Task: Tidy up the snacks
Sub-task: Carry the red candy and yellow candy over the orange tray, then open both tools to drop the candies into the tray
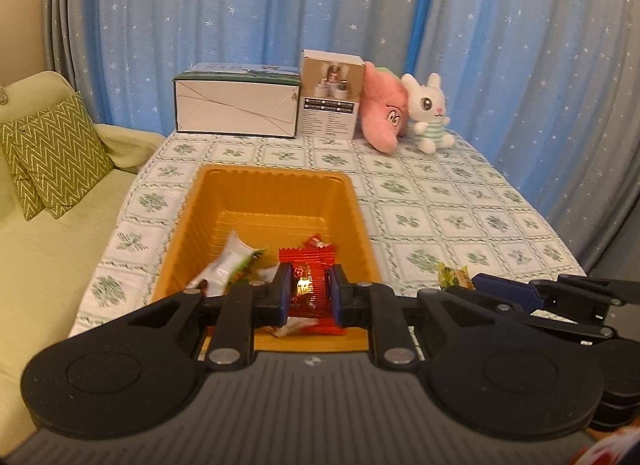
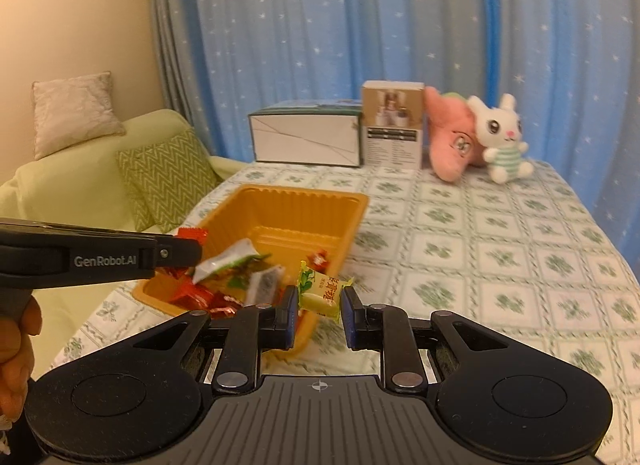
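An orange tray [image 1: 276,189] sits on the table and holds several snack packets, red ones and a white-green one [image 1: 230,265]. My left gripper [image 1: 308,293] is shut on a red snack packet [image 1: 310,289] over the tray's near end. It shows in the right wrist view [image 2: 180,249] at the tray's [image 2: 320,205] left side. My right gripper [image 2: 320,311] is shut on a yellow-green snack packet [image 2: 320,295] just right of the tray's near corner. That packet [image 1: 452,277] and the right gripper [image 1: 464,289] also show in the left wrist view.
At the table's far edge stand a white-green box [image 1: 236,105], a small product box [image 1: 330,97], a pink plush [image 1: 384,113] and a white bunny plush [image 1: 428,113]. A green sofa with a zigzag cushion [image 1: 52,153] lies left. The floral tablecloth [image 1: 460,217] spreads right.
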Demonstrator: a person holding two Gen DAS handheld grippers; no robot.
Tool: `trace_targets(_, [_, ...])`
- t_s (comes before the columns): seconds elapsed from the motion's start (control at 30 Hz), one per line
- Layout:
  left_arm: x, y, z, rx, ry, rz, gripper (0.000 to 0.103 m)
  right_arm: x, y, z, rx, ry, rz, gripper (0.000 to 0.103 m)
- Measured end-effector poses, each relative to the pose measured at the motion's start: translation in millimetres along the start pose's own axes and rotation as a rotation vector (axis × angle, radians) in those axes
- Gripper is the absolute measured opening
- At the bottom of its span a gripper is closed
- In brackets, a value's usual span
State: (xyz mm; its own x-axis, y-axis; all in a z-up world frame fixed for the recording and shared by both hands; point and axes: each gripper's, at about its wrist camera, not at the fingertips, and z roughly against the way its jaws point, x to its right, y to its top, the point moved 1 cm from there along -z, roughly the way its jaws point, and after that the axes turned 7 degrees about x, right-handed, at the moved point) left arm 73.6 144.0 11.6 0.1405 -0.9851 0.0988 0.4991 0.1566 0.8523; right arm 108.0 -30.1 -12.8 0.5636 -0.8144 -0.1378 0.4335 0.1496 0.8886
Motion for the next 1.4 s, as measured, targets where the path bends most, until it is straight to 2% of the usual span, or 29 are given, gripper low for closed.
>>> trace_targets(0.33, [-25.7, 7.0, -33.7, -0.021, 0.001, -0.015, 0.018, -12.9, 14.5, -41.0, -0.022, 0.030, 0.037, 0.023])
trace_targets(0.67, [-51.2, 8.4, -75.0, -0.038, 0.010, -0.004, 0.018, -7.4, 17.4, -83.8, -0.058, 0.021, 0.049, 0.023])
trace_targets(0.97, [-62.3, 13.6, -110.1, -0.042, -0.019, 0.022, 0.018, -1.8, 21.8, -124.2, -0.074, 0.032, 0.046, 0.023])
trace_targets(1.4, [-69.1, 22.2, -147.4, -0.079, -0.019, -0.004, 0.018, 5.9, 22.0, -167.2, -0.109, 0.046, -0.003, 0.023])
